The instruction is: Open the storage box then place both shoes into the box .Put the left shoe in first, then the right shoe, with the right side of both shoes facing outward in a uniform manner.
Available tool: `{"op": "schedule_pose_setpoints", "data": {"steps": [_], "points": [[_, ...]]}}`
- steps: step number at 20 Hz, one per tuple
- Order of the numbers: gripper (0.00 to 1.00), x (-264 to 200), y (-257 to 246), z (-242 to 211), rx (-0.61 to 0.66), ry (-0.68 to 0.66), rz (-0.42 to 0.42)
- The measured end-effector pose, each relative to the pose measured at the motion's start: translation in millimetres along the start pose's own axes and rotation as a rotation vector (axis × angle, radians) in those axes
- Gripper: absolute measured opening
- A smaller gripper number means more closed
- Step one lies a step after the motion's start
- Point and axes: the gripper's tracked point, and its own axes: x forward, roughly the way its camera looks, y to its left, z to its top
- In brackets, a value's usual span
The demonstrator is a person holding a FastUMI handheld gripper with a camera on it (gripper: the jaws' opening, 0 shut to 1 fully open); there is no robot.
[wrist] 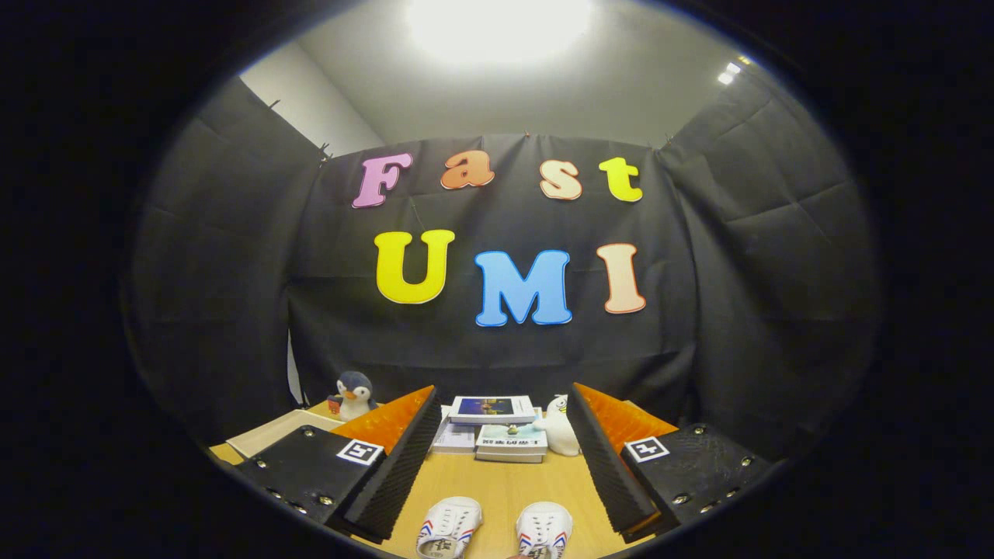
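My claw (503, 466) hangs wide open, gripping nothing. Two white shoes (495, 530) lie side by side on the wooden surface (505, 485), near, between the fingers. Far beyond: stacked books (497, 427), penguin toy (354, 394) far left, white figurine (561, 427).

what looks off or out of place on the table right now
Nothing stands out. The two white shoes sit side by side on the table, between the open gripper fingers. Beyond them the books are stacked a bit loosely, with a toy penguin and a white duck toy upright beside them.
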Motion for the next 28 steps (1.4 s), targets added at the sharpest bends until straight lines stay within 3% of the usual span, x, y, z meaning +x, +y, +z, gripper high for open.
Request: {"op": "schedule_pose_setpoints", "data": {"steps": [9, 23, 28], "points": [[0.98, 12.3, 41.5, -73.6, 0.298, 0.22, 0.107], [0.98, 3.2, 145.1, -173.4, 0.839, 0.632, 0.356], [0.95, -0.5, 179.3, -199.5, 0.926, 0.759, 0.413]]}}
